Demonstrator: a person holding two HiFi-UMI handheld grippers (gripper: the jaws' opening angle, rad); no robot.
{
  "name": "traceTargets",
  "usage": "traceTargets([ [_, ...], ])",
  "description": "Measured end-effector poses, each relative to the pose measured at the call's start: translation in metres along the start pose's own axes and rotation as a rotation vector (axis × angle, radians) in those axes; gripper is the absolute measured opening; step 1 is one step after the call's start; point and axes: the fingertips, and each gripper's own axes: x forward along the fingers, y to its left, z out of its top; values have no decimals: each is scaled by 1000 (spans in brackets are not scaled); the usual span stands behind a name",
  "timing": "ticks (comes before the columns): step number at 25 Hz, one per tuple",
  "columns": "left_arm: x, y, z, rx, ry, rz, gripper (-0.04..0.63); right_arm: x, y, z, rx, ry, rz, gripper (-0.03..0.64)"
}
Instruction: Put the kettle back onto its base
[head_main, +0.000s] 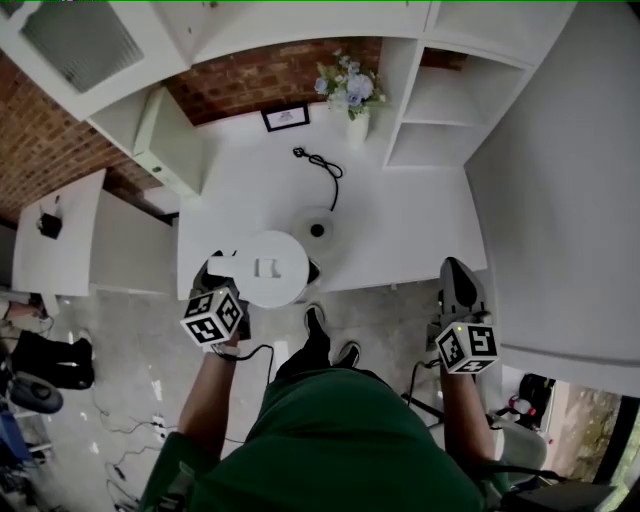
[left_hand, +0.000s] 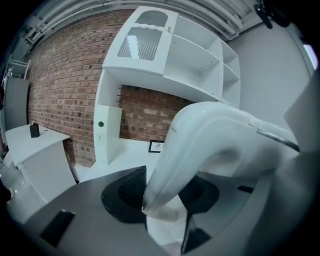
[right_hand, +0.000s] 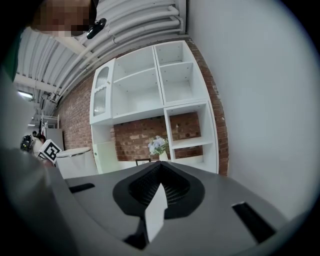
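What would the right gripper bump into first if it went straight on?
Nothing close: the right gripper, jaws shut and empty, has a free way ahead. At the far back it would likely meet the flowers, or the shelf beside them; depth is hard to judge.

The person holds both arms out ahead, a gripper in each hand. The left gripper (head_main: 218, 272) sits out in front of the left forearm (head_main: 205, 395), pointing forward and tipped somewhat down, with its marker cube (head_main: 212, 318) facing up. Its jaws stand wide and clamp on the kettle handle (left_hand: 200, 145), one dark pad on each side of it. The right gripper (head_main: 457, 275) is held well apart to the right, pointing forward and nearly level, with its own cube (head_main: 467, 347) just ahead of the right forearm (head_main: 462, 410). Its jaws are closed together with nothing between them. Both forearms are bare.
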Motion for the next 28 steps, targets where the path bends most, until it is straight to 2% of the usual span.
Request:
traceTargets([
  [4,39,-3,2,63,7,-41,181,34,1,9,-14,4,-19,14],
  [13,109,12,20,39,41,-132,181,86,25,38,-70,1,-61,14],
  [19,143,12,31,27,49,-182,181,102,28,32,-83,38,-107,13],
  [24,162,2,26,49,74,-193,183,109,16,23,-71,56,-129,14],
  [28,168,-6,30,57,72,-182,183,121,3,24,-60,53,-107,14],
])
